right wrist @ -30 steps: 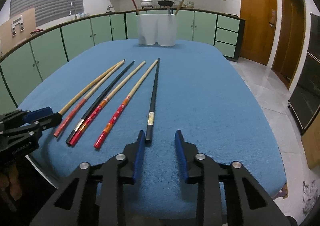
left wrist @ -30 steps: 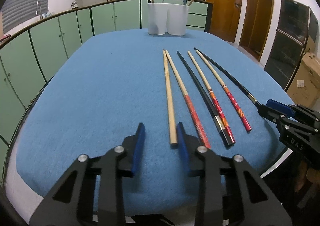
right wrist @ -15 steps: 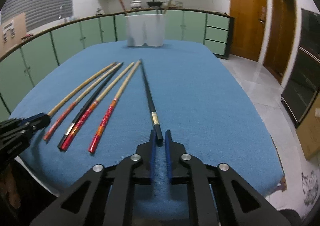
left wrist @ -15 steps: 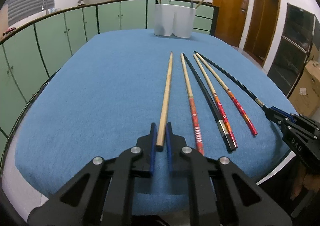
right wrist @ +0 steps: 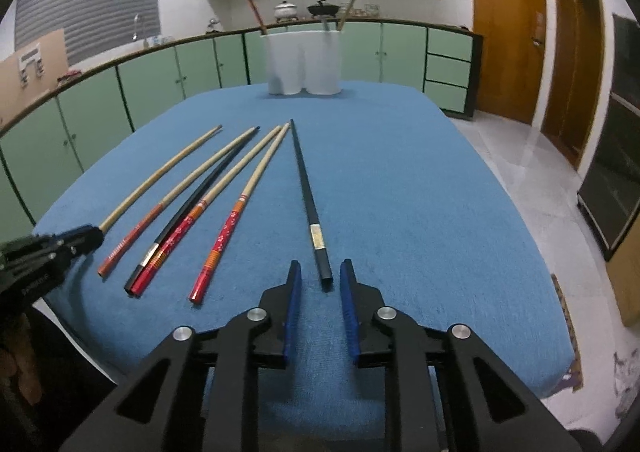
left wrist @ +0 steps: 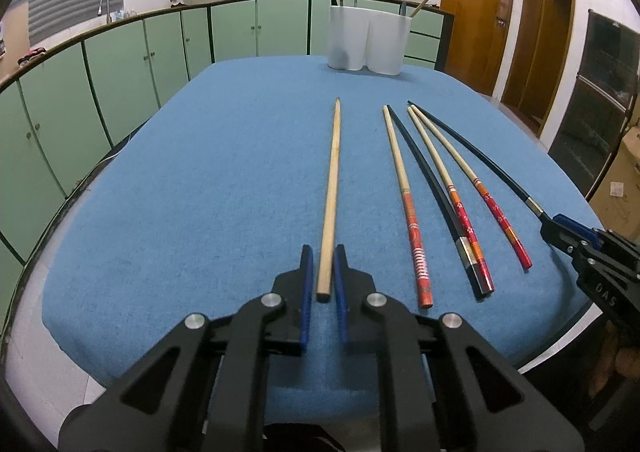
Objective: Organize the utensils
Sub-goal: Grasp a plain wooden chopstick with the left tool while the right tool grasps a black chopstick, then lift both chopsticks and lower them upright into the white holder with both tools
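Both hand-held grippers' jaws, pinched shut half a second ago, are opening, chopsticks loose between, on the blue cloth (left wrist: 200, 192).

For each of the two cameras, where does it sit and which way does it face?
Left wrist: on the left gripper, looking down the blue table at the white holder; jaws opening beside the plain chopstick; right gripper at right edge.
Right wrist: on the right gripper, same direction; jaws opening beside the black chopstick; left gripper at left edge.
Shared: table, holder, all six chopsticks, green cabinets.
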`<control>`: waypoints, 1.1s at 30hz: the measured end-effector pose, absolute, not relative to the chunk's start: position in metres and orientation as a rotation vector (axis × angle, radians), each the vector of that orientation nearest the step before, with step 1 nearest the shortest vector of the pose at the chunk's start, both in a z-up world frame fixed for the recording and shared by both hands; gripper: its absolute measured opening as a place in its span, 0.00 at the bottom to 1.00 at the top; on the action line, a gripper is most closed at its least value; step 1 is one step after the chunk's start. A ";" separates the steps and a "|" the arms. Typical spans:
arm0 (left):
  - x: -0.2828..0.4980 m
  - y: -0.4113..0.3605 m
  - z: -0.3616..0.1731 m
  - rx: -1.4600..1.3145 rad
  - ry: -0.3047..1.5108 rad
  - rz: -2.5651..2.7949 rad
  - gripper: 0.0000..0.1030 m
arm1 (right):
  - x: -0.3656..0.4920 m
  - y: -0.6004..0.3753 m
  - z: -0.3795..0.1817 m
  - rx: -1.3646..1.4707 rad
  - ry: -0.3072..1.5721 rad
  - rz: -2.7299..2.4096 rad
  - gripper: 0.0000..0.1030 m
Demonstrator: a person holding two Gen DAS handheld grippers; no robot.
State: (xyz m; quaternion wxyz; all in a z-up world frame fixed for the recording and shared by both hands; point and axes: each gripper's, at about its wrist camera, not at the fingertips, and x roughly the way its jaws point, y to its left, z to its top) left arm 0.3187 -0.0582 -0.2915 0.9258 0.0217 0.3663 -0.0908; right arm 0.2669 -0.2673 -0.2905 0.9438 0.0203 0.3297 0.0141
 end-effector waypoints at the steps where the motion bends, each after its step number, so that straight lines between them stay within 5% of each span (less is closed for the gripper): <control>1: 0.319 -0.058 -0.292 0.043 0.750 -0.186 0.11 | 0.267 -0.267 -0.291 0.035 0.670 0.029 0.19; 5: 0.319 -0.059 -0.293 0.041 0.746 -0.195 0.07 | 0.267 -0.259 -0.292 0.001 0.665 0.023 0.07; 16: 0.309 -0.053 -0.276 -0.017 0.730 -0.237 0.06 | 0.246 -0.256 -0.262 0.063 0.628 0.061 0.06; 33: 0.297 -0.042 -0.166 -0.012 0.607 -0.260 0.06 | 0.240 -0.274 -0.148 0.051 0.523 0.082 0.06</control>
